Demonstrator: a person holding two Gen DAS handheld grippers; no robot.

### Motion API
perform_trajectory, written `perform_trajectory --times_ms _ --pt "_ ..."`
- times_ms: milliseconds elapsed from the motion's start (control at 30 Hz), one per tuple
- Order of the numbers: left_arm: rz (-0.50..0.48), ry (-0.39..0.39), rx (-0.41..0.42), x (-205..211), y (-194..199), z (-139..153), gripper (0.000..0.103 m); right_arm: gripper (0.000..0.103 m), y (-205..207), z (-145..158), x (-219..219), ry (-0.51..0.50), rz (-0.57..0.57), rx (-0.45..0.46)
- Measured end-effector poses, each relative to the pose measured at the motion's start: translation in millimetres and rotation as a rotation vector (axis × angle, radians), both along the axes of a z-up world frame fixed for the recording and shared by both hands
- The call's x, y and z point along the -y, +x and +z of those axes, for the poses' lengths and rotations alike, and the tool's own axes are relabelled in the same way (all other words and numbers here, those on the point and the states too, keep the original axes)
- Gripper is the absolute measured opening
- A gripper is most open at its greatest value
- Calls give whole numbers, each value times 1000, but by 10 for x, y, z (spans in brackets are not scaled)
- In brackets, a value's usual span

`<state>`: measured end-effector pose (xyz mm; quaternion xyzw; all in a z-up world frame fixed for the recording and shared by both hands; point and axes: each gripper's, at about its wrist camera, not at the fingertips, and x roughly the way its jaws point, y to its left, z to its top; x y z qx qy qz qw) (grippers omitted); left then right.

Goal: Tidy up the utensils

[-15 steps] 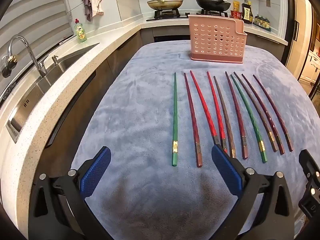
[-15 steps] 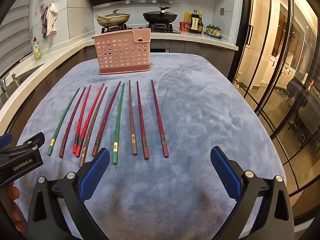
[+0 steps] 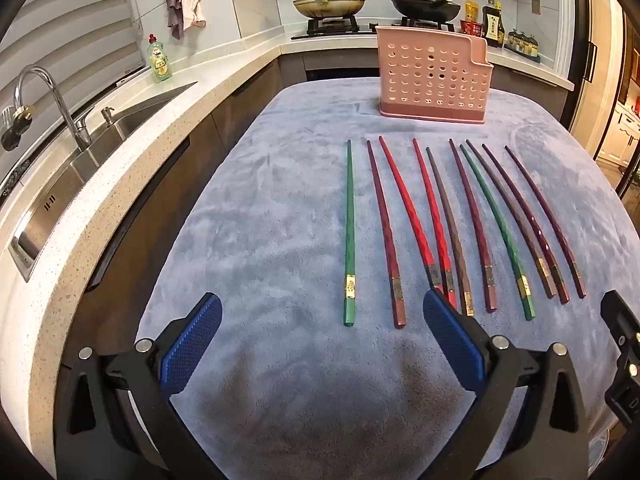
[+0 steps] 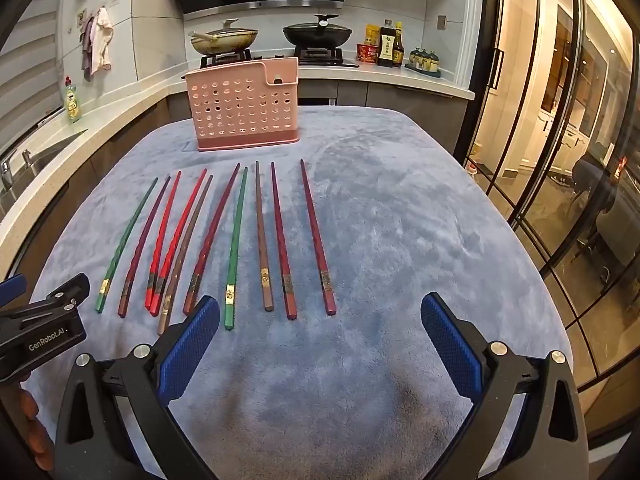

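Both the left hand-held gripper (image 3: 322, 338) and right hand-held gripper (image 4: 320, 338) are spread, empty, before the chopsticks (image 4: 236, 240) lying in front of the pink holder (image 4: 244, 108).

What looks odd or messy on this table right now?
Little. The chopsticks lie in a loose row, colours unpaired; two bright red ones converge and touch at their near ends. The pink holder stands upright. Nothing spilled.

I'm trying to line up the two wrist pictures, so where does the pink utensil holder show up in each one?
Left wrist view: the pink utensil holder stands upper right of centre, at the far end of the blue cloth, beyond the row of chopsticks.
Right wrist view: the pink utensil holder stands upper left of centre, again beyond the chopsticks.
Shared landmark: the black pan on the stove, behind the holder in both.
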<state>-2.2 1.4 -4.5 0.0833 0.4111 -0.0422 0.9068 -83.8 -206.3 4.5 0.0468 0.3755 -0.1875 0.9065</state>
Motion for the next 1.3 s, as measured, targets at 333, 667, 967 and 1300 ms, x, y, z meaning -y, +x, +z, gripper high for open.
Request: perform_trajectory --times_ms 333,667,967,1300 --pt "22 -7 -23 -22 15 -14 96 96 -13 -19 14 11 -3 3" --pt "2 0 -13 -16 0 -16 96 96 -19 -30 10 19 -5 -4" --pt "-3 2 1 -4 -16 4 96 96 -20 -27 8 21 -5 -3" --pt "-3 1 7 1 -37 21 96 96 -17 -32 3 22 -6 -1"
